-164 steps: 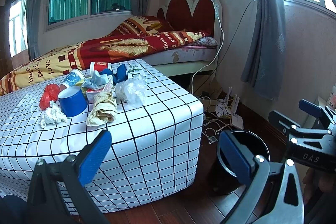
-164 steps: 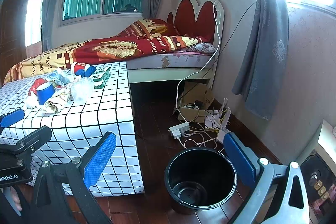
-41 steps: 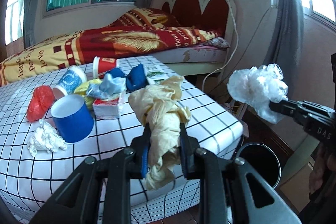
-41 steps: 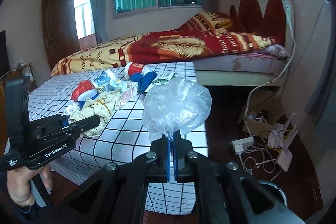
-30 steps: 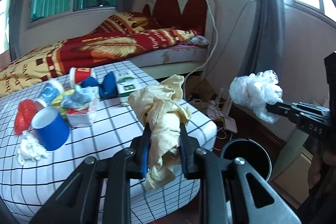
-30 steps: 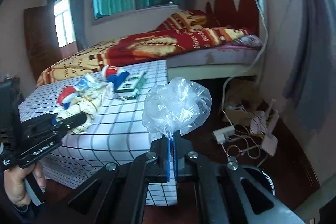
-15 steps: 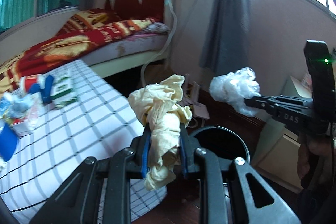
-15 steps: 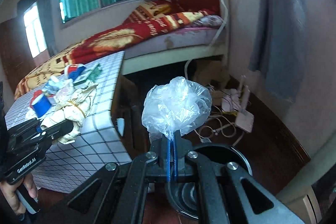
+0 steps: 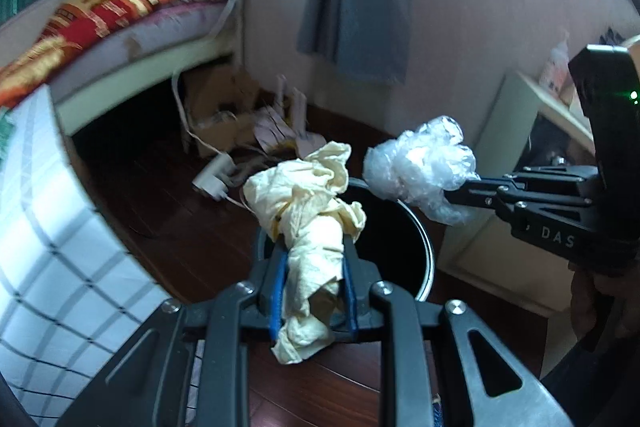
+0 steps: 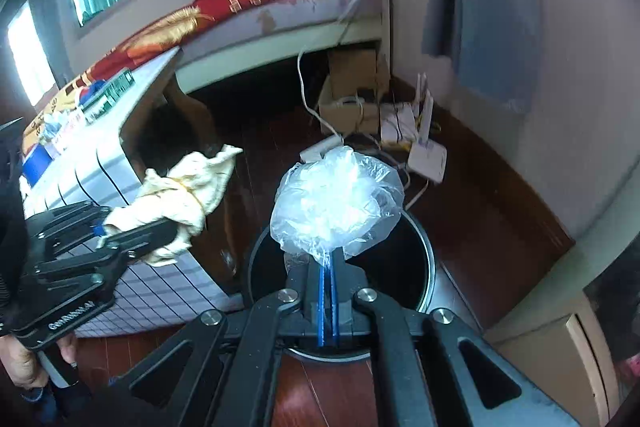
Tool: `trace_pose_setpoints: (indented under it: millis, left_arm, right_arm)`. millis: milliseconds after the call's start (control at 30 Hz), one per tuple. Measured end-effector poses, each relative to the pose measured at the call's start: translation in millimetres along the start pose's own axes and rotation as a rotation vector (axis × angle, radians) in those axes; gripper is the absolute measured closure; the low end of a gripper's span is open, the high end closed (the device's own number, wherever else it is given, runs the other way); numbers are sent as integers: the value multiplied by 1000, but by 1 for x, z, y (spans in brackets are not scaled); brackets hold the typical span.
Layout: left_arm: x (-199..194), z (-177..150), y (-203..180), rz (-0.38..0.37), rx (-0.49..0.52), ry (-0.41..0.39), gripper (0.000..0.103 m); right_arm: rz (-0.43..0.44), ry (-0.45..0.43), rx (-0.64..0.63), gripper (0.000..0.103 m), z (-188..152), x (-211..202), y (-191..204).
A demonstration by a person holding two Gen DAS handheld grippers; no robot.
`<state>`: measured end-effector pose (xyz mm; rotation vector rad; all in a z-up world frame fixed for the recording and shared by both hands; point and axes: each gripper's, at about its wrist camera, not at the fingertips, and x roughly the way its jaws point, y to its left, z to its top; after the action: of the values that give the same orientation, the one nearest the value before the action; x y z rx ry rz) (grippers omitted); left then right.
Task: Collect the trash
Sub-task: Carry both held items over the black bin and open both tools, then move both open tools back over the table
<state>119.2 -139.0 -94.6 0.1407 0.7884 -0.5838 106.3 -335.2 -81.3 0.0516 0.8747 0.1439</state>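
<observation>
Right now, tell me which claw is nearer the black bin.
Right, by a small margin. The right claw holds the clear plastic bag over the black bin; the left claw holds the yellowish rag beside its rim.

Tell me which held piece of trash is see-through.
The crumpled plastic bag, pinched in the right claw above the black bin; the left claw grips opaque cream paper wrapping.

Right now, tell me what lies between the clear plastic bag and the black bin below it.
Nothing: in the right wrist view the clear plastic bag hangs over the black bin mouth, with only open air between.
</observation>
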Motion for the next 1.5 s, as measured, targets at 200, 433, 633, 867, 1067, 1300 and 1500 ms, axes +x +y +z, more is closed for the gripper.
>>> trace_pose_setpoints:
  millis: [200,433,633,867,1067,1300,1500]
  left_arm:
    - [33,-3,-9,-15,1,82,78]
    - [59,-6,-11,-41,-10,148,77]
    - [58,-6,-4,55,-17,129,8]
    - [32,-7,10,139,-59,105,5]
    - [8,3,18,193,-71,42,3]
    - [-15,11,27,229,-89,1,2]
    - [-37,13,34,264,-103,-37,2]
  right_arm:
    - [2,73,1,101,-16,28,-16]
    - [40,127,-4,101,-17,60,-24]
    - [-56,176,43,28,-18,75,-41]
    - [-88,153,101,18,-10,58,-48]
    - [-125,91,74,4,2,42,-32]
    - [-99,39,61,3,11,23,-12]
    - [-82,10,18,3,18,12,12]
